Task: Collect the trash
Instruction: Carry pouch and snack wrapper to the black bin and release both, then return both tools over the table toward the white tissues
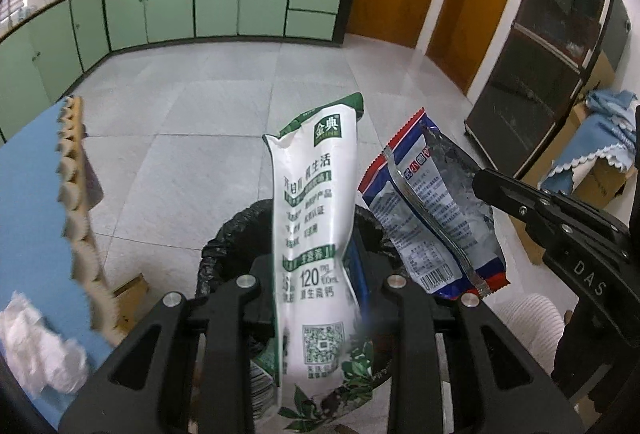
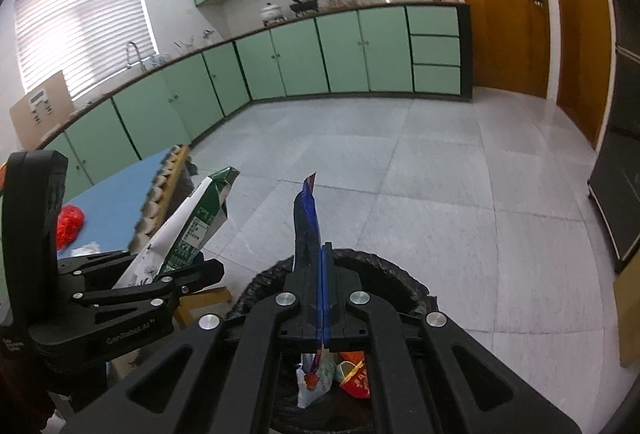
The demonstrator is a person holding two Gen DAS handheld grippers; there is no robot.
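The milk carton (image 1: 316, 234) is gripped by the left gripper (image 1: 320, 298), the wrapper (image 2: 306, 218) pinched by the right gripper (image 2: 322, 294); both are held above the bin (image 2: 400, 274).

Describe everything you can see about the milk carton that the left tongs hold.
The milk carton is a tall, flattened paper pack, white with green trim, green printed text and a QR code near its base. Its torn green top looks crumpled and points up. The left tongs clamp its lower part, above the black-lined trash bin. It touches nothing else.
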